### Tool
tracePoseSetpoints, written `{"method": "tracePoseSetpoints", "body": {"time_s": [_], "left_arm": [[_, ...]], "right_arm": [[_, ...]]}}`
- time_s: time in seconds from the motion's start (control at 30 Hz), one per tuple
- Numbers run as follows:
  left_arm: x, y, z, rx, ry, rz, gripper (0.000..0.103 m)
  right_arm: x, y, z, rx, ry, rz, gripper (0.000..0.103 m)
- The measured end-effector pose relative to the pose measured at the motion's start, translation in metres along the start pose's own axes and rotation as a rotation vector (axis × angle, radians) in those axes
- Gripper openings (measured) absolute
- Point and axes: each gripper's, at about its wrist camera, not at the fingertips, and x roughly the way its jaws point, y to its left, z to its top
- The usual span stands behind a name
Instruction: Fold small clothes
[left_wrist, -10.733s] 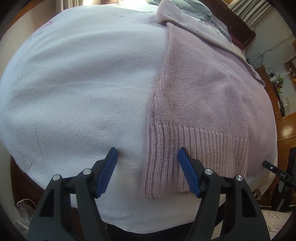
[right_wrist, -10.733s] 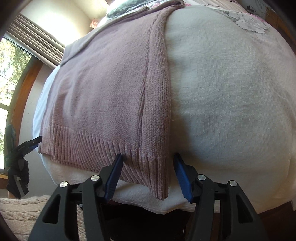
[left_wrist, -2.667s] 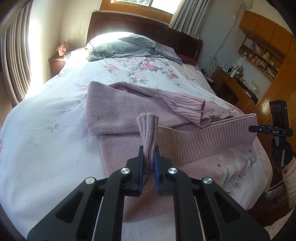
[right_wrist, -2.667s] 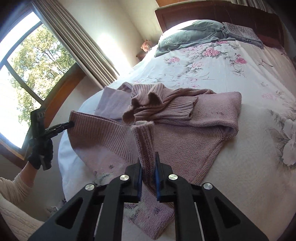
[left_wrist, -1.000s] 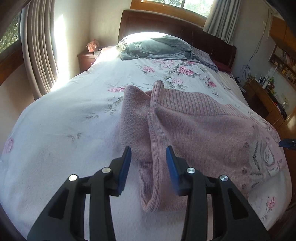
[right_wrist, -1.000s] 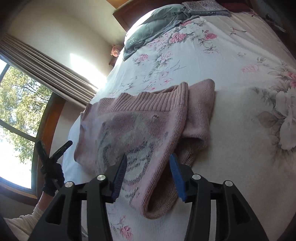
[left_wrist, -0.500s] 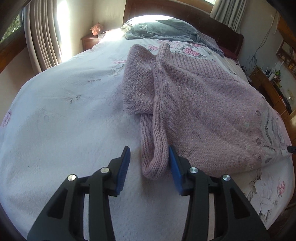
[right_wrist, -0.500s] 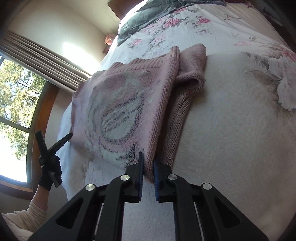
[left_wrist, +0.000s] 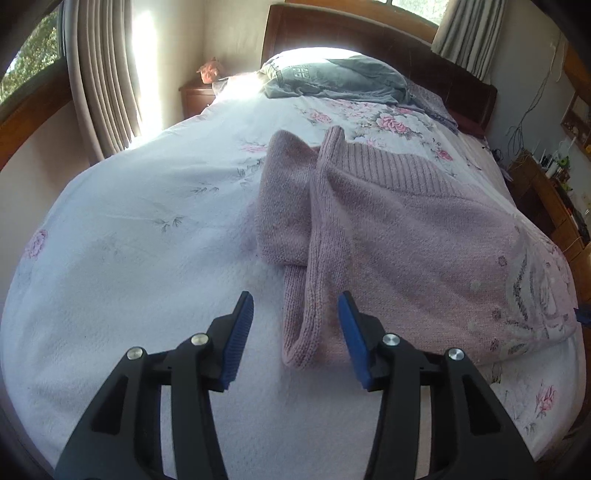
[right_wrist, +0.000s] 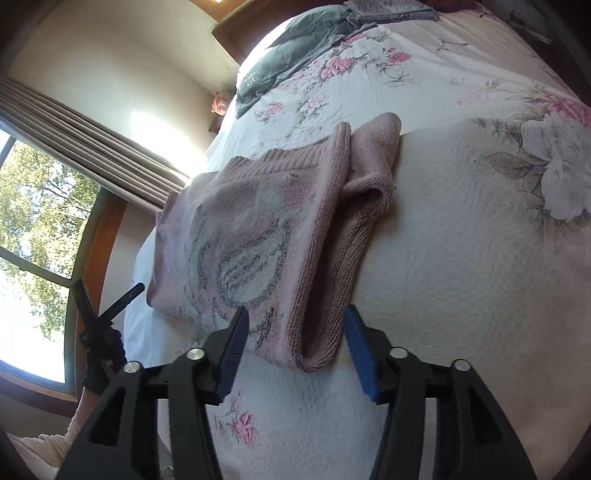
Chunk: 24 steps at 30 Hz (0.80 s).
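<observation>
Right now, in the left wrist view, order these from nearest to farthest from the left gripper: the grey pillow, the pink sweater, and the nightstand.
1. The pink sweater: its folded corner lies between the open fingers of the left gripper.
2. The grey pillow: at the head of the bed, straight ahead.
3. The nightstand: in the far left corner, slightly beyond the pillow, though it is close.

bright daylight | window glare | fisheye-warped edges | sharp focus
</observation>
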Motion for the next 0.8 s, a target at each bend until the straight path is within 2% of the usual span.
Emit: {"method": "tracePoseSetpoints", "body": {"time_s": [0.07,0.17,0.3,0.43,0.6,0.7,0.8], "left_arm": [[-0.013,-0.02,0.017,0.024,-0.041,-0.045,0.047],[-0.009,-0.06,0.043,0.057,-0.024,-0.148,0.049],[0.024,-0.114,0.063,0.095,0.036,-0.224,0.049],[0.065,-0.146,0.072,0.09,0.092,-0.246,0.049],[0.109,-0.161,0.07,0.12,0.174,-0.207,0.048],[0.121,-0.155,0.065,0.095,0.196,-0.227,0.051],[0.125,-0.146,0.063,0.063,0.205,-0.255,0.052]], "right_arm": [[-0.008,-0.004,0.011,0.017,-0.019,0.006,0.063],[-0.002,-0.014,0.029,0.049,0.007,-0.036,0.063],[0.022,-0.029,0.045,0.097,0.06,-0.054,0.063],[0.038,-0.041,0.051,0.154,0.076,0.022,0.064],[0.055,-0.053,0.06,0.23,0.078,0.112,0.064],[0.062,-0.057,0.067,0.241,0.063,0.131,0.062],[0.07,-0.055,0.07,0.233,0.056,0.108,0.045]]}}
